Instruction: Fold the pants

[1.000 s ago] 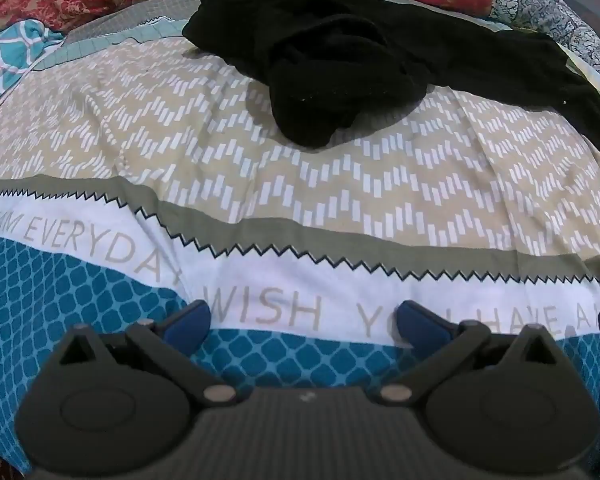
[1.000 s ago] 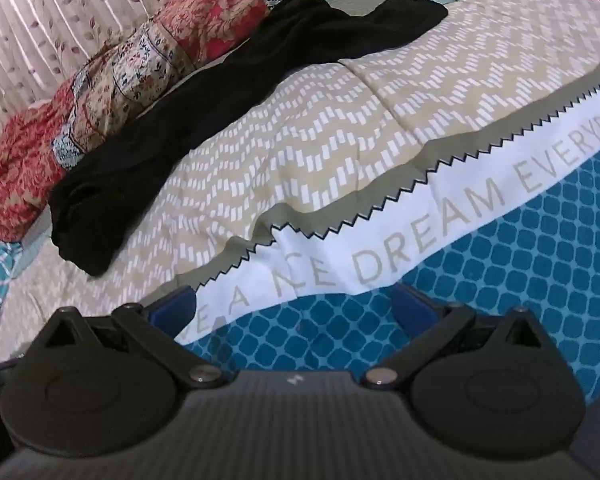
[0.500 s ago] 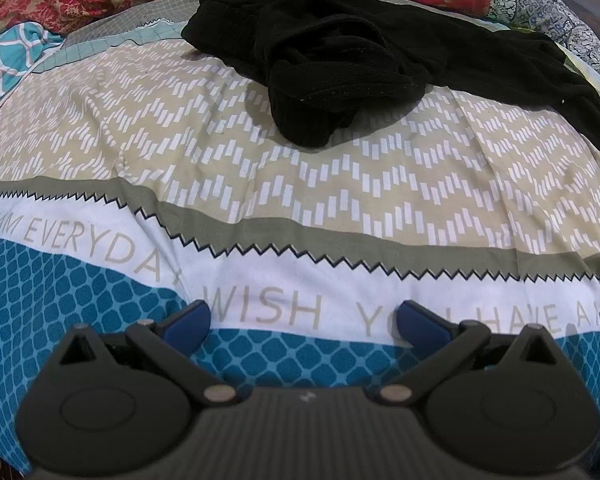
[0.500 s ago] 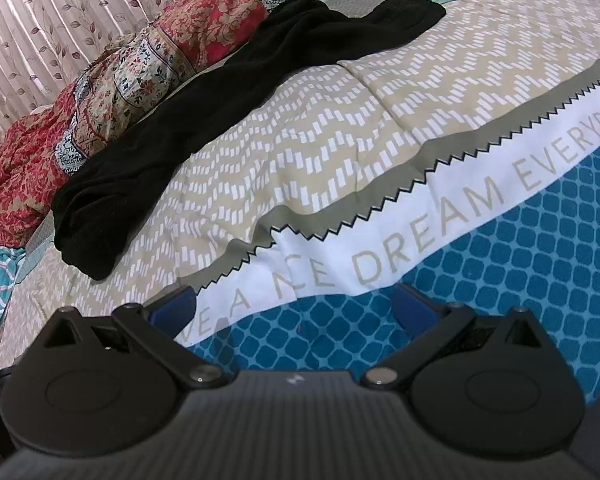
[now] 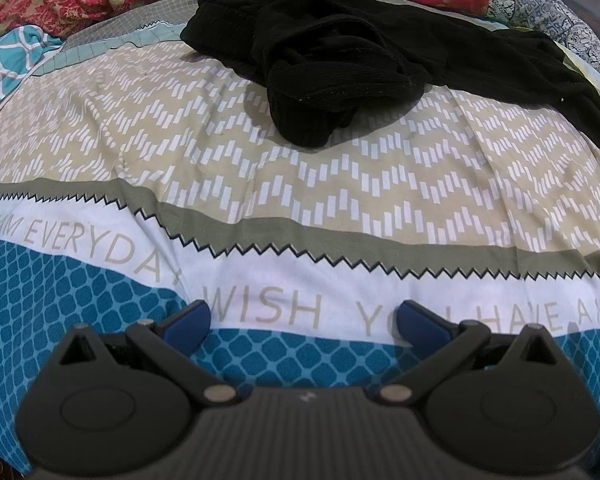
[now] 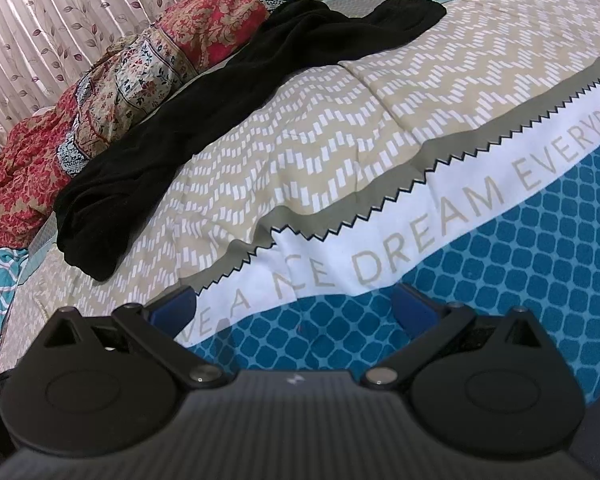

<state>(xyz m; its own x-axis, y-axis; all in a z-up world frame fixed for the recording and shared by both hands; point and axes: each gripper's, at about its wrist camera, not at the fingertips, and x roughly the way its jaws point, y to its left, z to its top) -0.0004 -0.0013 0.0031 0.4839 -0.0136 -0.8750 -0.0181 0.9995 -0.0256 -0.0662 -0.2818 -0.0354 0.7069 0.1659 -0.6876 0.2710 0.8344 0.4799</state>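
Observation:
Black pants (image 5: 340,64) lie crumpled across the far side of the bed, with one bunched end near the middle and a leg trailing right. In the right wrist view the pants (image 6: 204,120) run as a long strip from far right to near left. My left gripper (image 5: 304,318) is open and empty, low over the blue-patterned near part of the bedspread, well short of the pants. My right gripper (image 6: 294,306) is open and empty, also over the near part of the bedspread.
The bedspread (image 5: 260,168) has beige chevron, white lettered and blue bands. Red and floral quilts (image 6: 140,64) are piled along the far edge of the bed. A leaf-patterned curtain (image 6: 60,8) hangs behind. A teal patterned cloth (image 5: 8,64) lies at the far left.
Both grippers have shifted slightly; the right wrist view has drifted so the pants sit a little lower. Jaws stay open. The pants have not moved.

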